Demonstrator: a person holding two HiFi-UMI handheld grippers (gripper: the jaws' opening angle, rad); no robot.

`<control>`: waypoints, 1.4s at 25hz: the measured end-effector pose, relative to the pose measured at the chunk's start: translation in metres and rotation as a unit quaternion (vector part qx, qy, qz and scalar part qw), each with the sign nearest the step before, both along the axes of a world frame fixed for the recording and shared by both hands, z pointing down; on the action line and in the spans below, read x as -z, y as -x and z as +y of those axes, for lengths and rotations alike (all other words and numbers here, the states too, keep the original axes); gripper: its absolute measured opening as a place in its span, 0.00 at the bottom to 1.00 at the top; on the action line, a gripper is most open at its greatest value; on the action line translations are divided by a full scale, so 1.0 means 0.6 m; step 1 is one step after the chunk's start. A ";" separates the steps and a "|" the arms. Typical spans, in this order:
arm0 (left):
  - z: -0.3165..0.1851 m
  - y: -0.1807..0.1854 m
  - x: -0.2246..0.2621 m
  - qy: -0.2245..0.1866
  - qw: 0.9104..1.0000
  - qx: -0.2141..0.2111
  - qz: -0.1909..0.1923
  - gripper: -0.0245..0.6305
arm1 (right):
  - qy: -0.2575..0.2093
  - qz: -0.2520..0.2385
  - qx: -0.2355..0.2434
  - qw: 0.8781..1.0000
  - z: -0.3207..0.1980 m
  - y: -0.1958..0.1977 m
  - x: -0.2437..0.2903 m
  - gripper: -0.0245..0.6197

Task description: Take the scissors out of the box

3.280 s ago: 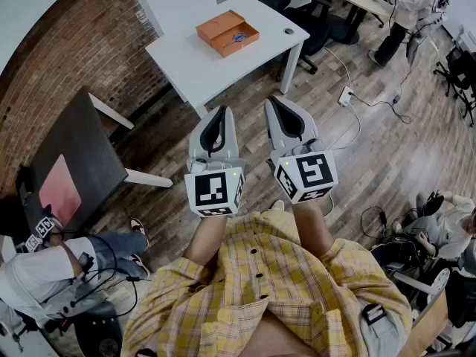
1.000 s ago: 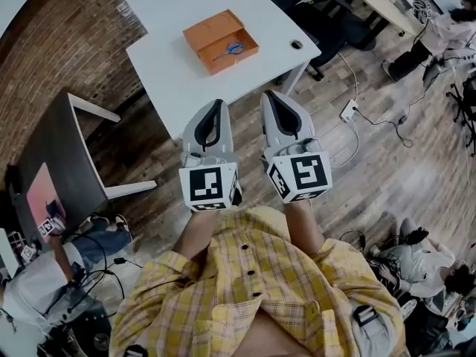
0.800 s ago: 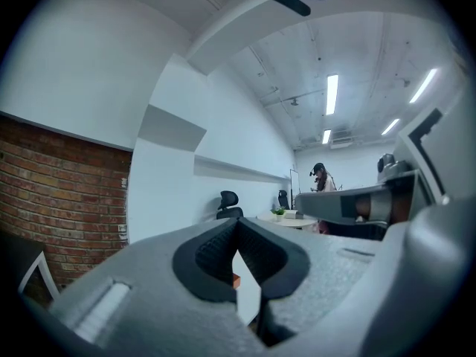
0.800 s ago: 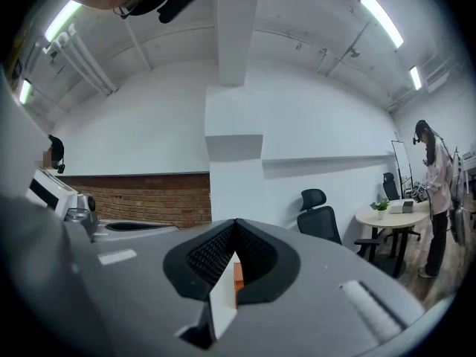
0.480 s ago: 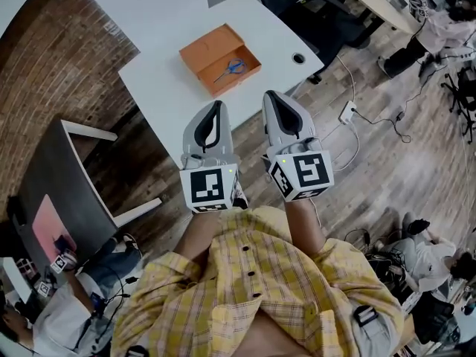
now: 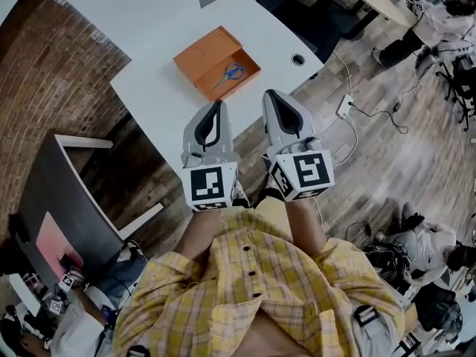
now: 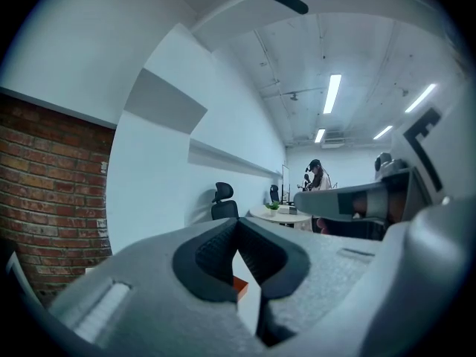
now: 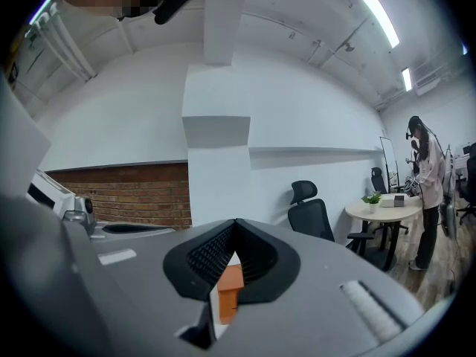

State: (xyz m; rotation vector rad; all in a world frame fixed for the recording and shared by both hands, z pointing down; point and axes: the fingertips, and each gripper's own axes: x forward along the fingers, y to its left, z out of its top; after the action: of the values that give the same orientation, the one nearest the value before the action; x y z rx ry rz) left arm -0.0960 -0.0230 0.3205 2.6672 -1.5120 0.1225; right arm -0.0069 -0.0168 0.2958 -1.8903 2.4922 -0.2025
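Quickly, left to right. Brick wall (image 6: 52, 65) is far left, then the white desk (image 6: 149, 88) with the orange box (image 6: 212, 58) sitting open on it, well in from the near edge. Scissors (image 6: 228, 72), blue handles, lie flat inside the box toward its right side, untouched. Left gripper (image 6: 216, 107) hovers over the desk's near edge, well short of the box, jaws pressed together with nothing between them. Right gripper (image 6: 270, 97) is just beside it, jaws also tip to tip and empty. The right gripper view shows only a slice of the box through the gap behind the tips. Round cable hole (image 6: 298, 59) sits right of the box, then floor.

Risks, as I judge them:
- Both grippers are closed, so if neither spreads before going in, the tips just shove the scissors or the box.
- The box looks light and unanchored. A one-sided pull could drag or tip it unless the other gripper steadies it.
- The scissors lie flat on the bottom and the walls crowd the approach. A jaw may catch a wall, or pinch only a thin blade and let it slip.
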 end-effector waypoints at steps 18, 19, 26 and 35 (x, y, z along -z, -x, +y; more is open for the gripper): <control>-0.155 -0.084 0.006 -0.019 0.999 0.038 -0.010 0.04 | -0.007 -0.001 0.051 0.999 -0.181 -0.081 0.004 0.05; -0.163 -0.090 0.007 -0.021 0.999 0.040 -0.011 0.04 | -0.007 -0.002 0.056 0.998 -0.190 -0.086 0.004 0.05; -0.206 -0.136 0.014 -0.019 0.997 0.068 -0.019 0.04 | -0.005 -0.009 0.095 0.995 -0.239 -0.118 0.006 0.05; -0.235 -0.142 -0.002 -0.005 0.995 0.091 -0.045 0.04 | 0.003 -0.013 0.130 0.991 -0.280 -0.112 -0.014 0.05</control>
State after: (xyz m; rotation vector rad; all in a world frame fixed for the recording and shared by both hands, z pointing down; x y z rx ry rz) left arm -0.0111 -0.1640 0.3215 2.5472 -1.7784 0.2256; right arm 0.0602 -0.1850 0.3040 -1.5487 2.7159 -0.2343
